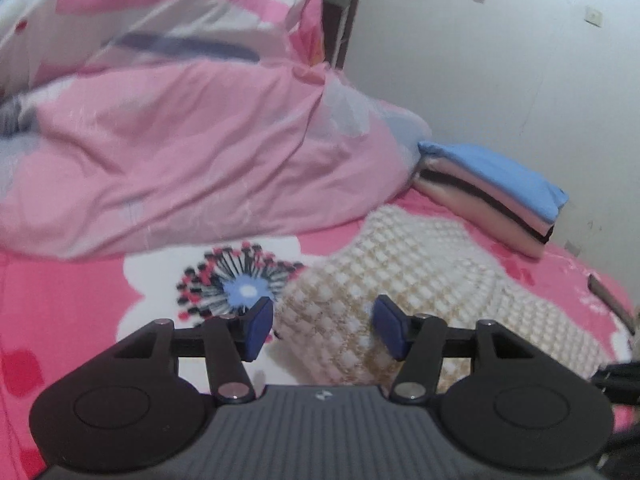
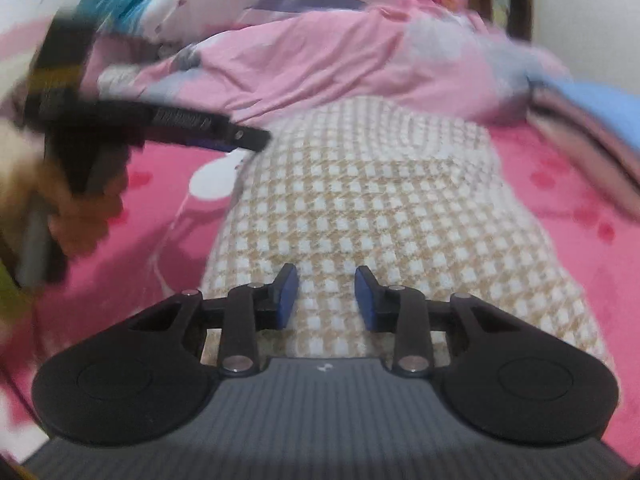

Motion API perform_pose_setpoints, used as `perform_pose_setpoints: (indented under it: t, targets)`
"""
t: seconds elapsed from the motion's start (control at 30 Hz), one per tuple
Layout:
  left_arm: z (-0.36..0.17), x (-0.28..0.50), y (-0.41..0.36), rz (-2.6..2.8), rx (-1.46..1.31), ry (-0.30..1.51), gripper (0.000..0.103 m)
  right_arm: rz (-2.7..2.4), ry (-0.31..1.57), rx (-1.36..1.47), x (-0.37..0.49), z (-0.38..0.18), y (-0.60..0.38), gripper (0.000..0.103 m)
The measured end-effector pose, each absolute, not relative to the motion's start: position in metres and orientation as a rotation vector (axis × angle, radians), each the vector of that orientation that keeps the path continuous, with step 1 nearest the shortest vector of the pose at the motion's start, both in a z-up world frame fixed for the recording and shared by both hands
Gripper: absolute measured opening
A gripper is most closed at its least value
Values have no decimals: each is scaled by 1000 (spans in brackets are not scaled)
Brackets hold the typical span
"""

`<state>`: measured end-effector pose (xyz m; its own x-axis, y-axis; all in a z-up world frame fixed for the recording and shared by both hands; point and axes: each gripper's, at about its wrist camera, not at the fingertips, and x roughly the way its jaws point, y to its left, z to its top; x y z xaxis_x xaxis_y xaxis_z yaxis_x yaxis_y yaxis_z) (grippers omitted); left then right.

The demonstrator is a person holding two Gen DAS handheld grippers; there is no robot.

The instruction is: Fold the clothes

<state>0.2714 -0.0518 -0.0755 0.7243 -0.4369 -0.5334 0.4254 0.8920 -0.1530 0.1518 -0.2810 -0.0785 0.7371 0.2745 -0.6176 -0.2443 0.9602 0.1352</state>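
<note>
The left gripper [image 1: 323, 328] hovers low over the bed, jaws standing fairly wide, blue pads [image 1: 259, 330] clear of everything, nothing between them. Just under and beyond it lies the checked cloth [image 1: 420, 276], beige and white, spread flat on the pink sheet [image 1: 60, 312]; the gripper sits over the cloth's near left edge. A printed flower [image 1: 240, 290] on the sheet shows just left of that edge.

Over to the right gripper [image 2: 326, 298]: jaws at a narrower gap, parted, empty, poised above the near end of the same cloth [image 2: 380, 200], which runs away from it toward the far side. To its left, the left gripper [image 2: 224, 138] comes in blurred, a hand [image 2: 44, 200] behind it, its tip over the cloth's far left edge.

Farther out, a rumpled pink quilt [image 1: 180, 152] is heaped along the far side of the bed. At the far right, against the white wall [image 1: 500, 60], sits a folded stack [image 1: 492, 188], blue on top, pale and dark layers beneath, apart from the checked cloth.
</note>
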Motion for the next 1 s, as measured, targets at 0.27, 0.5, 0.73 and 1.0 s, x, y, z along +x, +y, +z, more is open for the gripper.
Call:
perform_pose_setpoints:
  t: [0.27, 0.5, 0.73, 1.0]
  targets:
    - [-44, 265, -71, -480, 28, 497, 30, 273, 674, -4, 148, -77, -274, 31]
    - [-68, 302, -125, -526, 203, 615, 7, 270, 652, 24, 145, -81, -278, 31]
    - [-75, 320, -112, -545, 150, 657, 3, 293, 637, 75, 145, -83, -285, 32]
    - [-86, 297, -138, -596, 313, 552, 13, 314, 623, 122, 142, -86, -293, 32]
